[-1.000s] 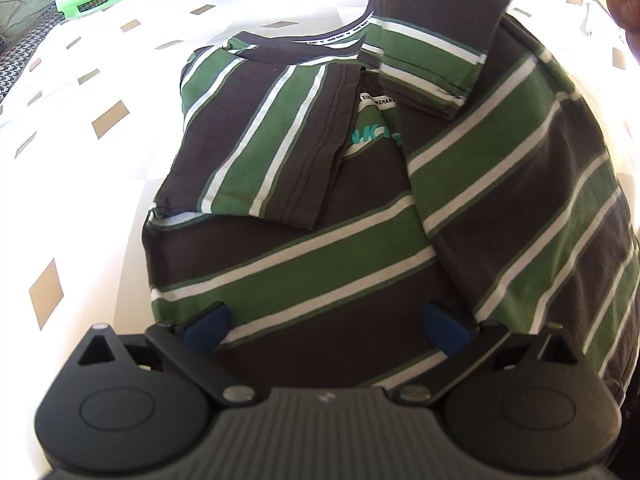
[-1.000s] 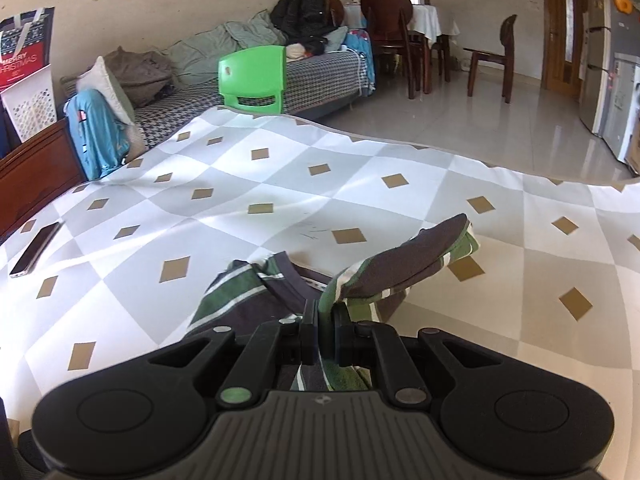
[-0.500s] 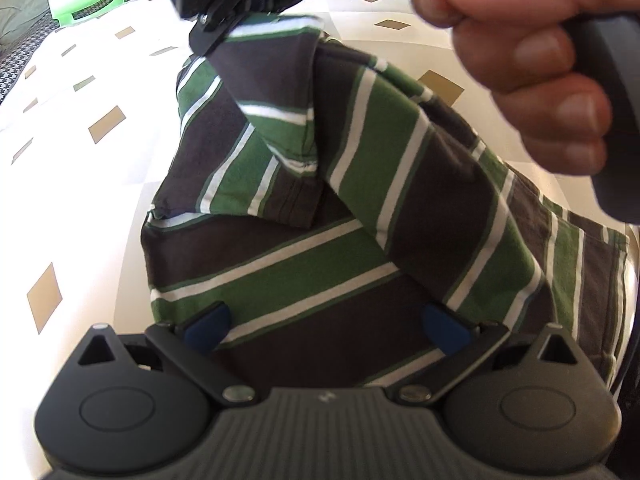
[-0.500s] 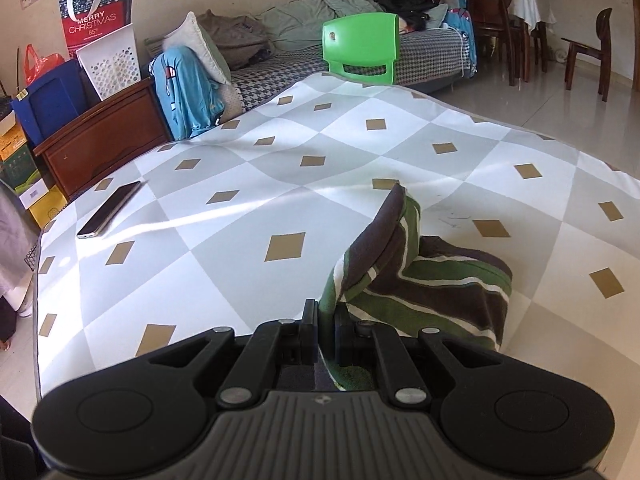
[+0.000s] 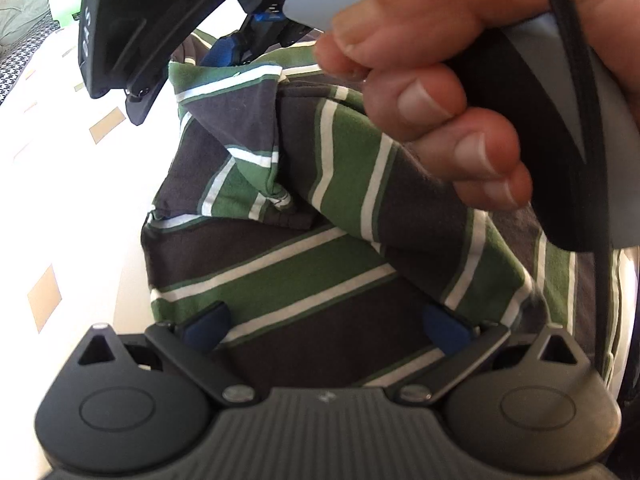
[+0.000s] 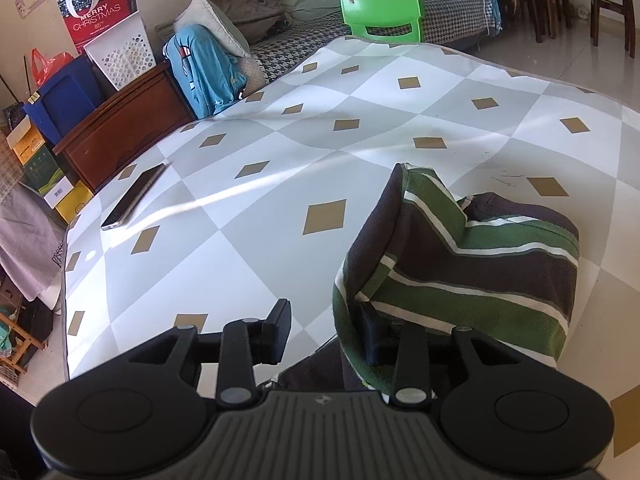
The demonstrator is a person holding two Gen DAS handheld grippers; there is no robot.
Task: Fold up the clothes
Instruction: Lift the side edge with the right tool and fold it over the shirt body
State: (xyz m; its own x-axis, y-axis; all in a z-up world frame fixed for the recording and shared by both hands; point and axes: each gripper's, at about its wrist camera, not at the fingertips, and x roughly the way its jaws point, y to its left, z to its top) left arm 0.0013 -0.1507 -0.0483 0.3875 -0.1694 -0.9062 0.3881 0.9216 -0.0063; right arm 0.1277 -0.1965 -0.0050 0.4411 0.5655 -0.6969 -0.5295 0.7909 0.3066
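**Right tool lets go of the folded shirt side**

The striped shirt [image 5: 304, 280], dark brown with green and white bands, lies on a surface covered by a grey-and-white cloth with tan diamonds [image 6: 360, 92]; whether that surface is a desk or a bed cannot be told. The shirt sits near the edge closest to the person.

In the left wrist view, the left tool [image 5: 324, 326] points steeply down at the shirt's lower part. Its two blue pads stand wide apart, with the fabric lying flat between and under them; they do not pinch it.

The person's right hand [image 5: 440, 92] fills the upper right of that view, wrapped around the handle of the right tool [image 6: 324, 330], which reaches over the shirt's far side. A folded flap of the shirt, a sleeve or side panel, is bunched under it and laid across the body of the garment.

In the right wrist view, the right tool's jaws have just been opening. The left finger [image 6: 276, 330] is bare over the cloth, while the shirt fabric drapes against and over the right finger. The pads no longer press together on it, and a gap shows between them.

A phone [image 6: 134, 196] lies on the cloth toward its left edge, well apart from the shirt. A green chair [image 6: 380, 4] stands beyond the far edge.
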